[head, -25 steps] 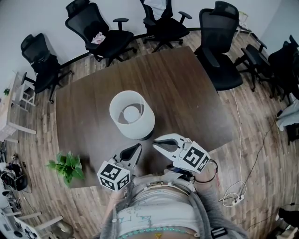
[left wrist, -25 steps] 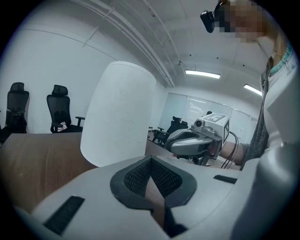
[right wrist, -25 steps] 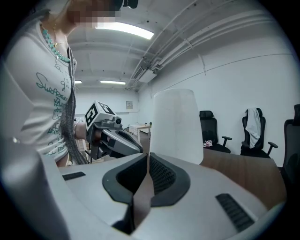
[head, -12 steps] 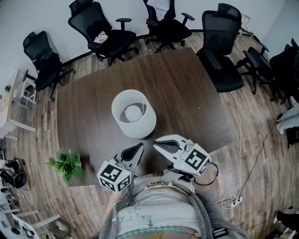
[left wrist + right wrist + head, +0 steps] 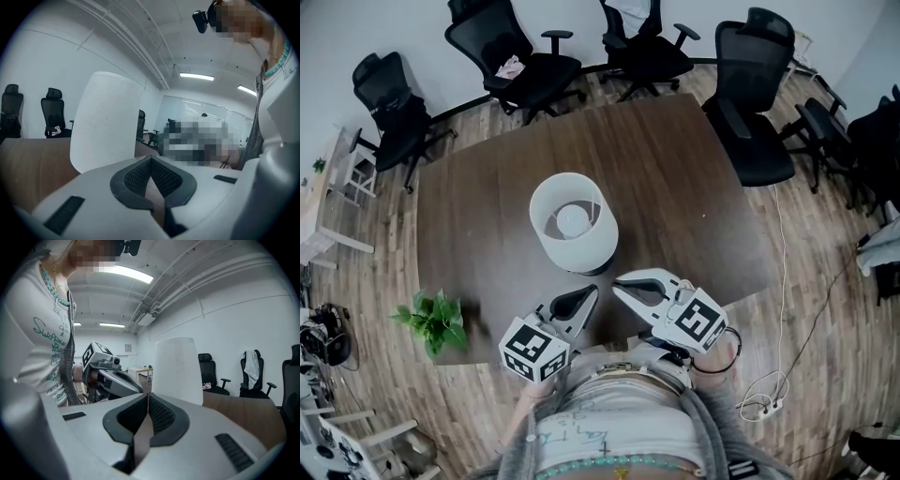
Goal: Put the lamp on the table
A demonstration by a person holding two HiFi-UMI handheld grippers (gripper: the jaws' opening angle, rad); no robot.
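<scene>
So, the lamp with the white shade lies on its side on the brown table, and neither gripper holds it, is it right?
Not quite: the lamp stands upright on the table. The head view looks straight down into its open shade. The rest is right: the left gripper and the right gripper do not hold it.

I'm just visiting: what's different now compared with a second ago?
Nothing on the table really moved. The lamp stands where it did on the table, untouched. The left gripper and right gripper stay shut and empty near the table's near edge. Only the head view itself shifted slightly.
</scene>
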